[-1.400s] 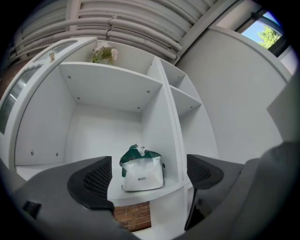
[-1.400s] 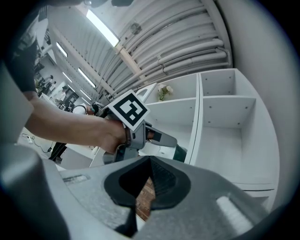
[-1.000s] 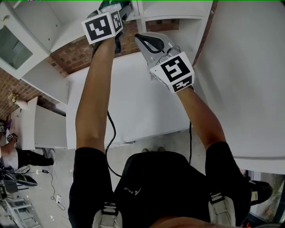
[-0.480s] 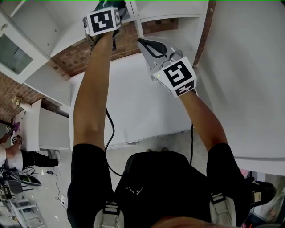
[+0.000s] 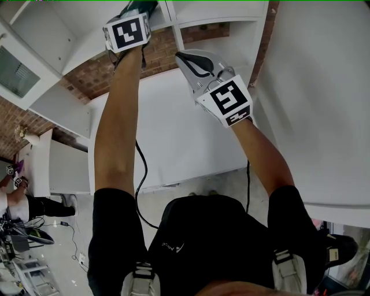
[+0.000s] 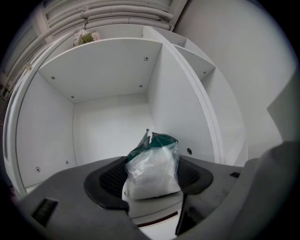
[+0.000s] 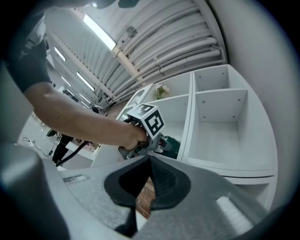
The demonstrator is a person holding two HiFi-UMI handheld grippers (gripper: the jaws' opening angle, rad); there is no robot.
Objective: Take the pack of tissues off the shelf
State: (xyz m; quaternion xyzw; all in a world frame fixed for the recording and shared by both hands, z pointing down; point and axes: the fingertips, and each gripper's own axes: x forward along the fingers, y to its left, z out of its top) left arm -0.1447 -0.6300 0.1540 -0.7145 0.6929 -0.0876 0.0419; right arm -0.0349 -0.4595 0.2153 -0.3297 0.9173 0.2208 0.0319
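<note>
Shelf unit (image 5: 219,11): white, open cubbies, brick wall behind and below it. In the head view it lies ahead of the person, past both raised arms.

Left arm (image 5: 118,115): bare forearm stretched nearly straight, forward and up, with the wrist at the mouth of a cubby.

Right arm (image 5: 263,156): bent at the elbow and raised, forearm angled inward, held lower than the left and short of the shelf front.

Left claw (image 6: 152,174): reaches into the cubby (image 6: 108,117), jaws level and closing. The pack sits between them, and both ribbed pads meet its sides.

Right claw (image 5: 184,56): hangs in the air in front of the shelf, pointing toward the left claw. Its jaw tips are clenched together with nothing between them. It is apart from the pack.

Pack of tissues (image 6: 153,161): clear plastic wrap, white contents, green top, crumpled tab sticking up. It stands upright on the cubby floor near the front edge, inside the left claw.
</note>
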